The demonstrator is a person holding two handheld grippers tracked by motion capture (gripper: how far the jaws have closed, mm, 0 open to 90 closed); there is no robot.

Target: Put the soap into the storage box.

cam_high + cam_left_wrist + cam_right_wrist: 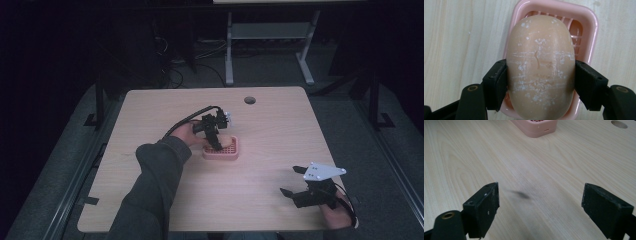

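Soap bar [541, 66], clamped across its width by the left gripper [541, 85] directly over the pink soap dish [592, 22], should be kept level and centred over it, while the right gripper [540, 207] rests wide open well right of the dish.

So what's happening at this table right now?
A person works with a gripper in each hand. The left gripper is clamped on a tan bar of soap over a pink soap dish near the middle of the table. The right gripper sits idle at the near right, jaws open with nothing between them.
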